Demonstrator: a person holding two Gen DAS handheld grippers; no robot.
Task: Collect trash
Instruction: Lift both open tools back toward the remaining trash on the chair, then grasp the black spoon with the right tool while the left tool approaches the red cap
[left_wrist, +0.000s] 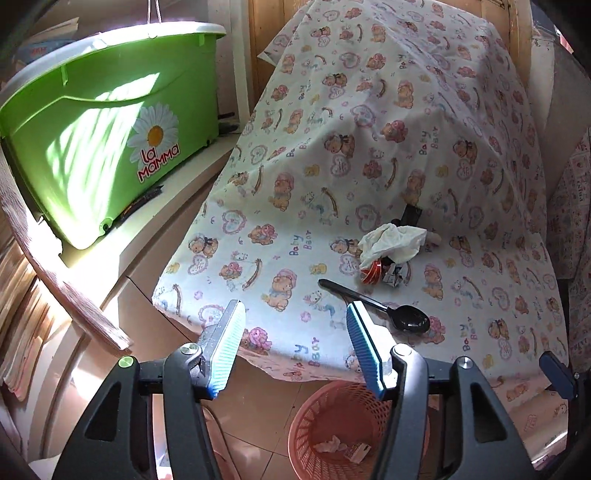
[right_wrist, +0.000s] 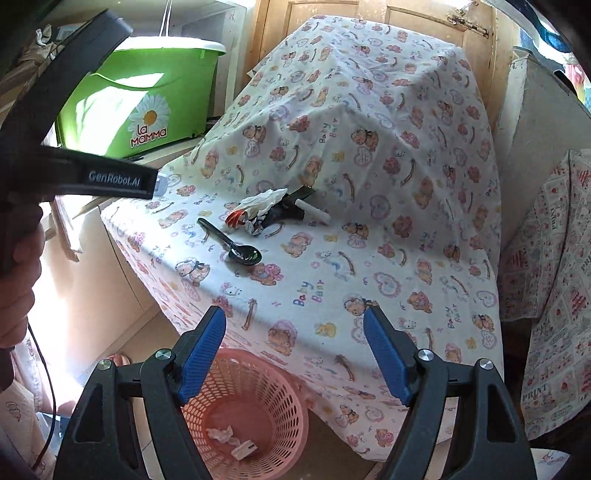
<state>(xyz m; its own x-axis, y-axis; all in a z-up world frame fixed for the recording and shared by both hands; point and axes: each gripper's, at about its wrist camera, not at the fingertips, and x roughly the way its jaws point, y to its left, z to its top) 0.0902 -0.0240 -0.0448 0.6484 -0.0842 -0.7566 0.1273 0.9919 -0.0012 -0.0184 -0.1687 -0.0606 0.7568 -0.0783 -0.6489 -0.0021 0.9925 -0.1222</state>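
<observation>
A pile of trash lies on the bear-print cloth: a crumpled white tissue (left_wrist: 393, 242) (right_wrist: 264, 201), a red-and-white wrapper (left_wrist: 372, 273) (right_wrist: 236, 218), a crushed dark carton (left_wrist: 393, 276) (right_wrist: 258, 225) and a white stick (right_wrist: 312, 212). A black plastic spoon (left_wrist: 373, 304) (right_wrist: 231, 245) rests nearer the table edge. The pink mesh basket (left_wrist: 306, 417) (right_wrist: 280, 402) stands on the floor below the edge, with crumpled paper (left_wrist: 328, 445) (right_wrist: 221, 434) and a small white scrap (right_wrist: 243, 450) inside. My left gripper (left_wrist: 293, 314) hangs open above the edge, empty. My right gripper (right_wrist: 295, 317) is also open and empty, above the basket.
A green "La Mamma" tub (left_wrist: 99, 144) (right_wrist: 147, 99) sits on a cabinet to the left. The cloth drapes over a raised hump (left_wrist: 388, 110) behind the trash, with a wooden door (right_wrist: 406, 22) beyond. A hand (right_wrist: 16, 280) holds the left gripper's black body (right_wrist: 74, 177). Another printed cloth (right_wrist: 554, 295) hangs right.
</observation>
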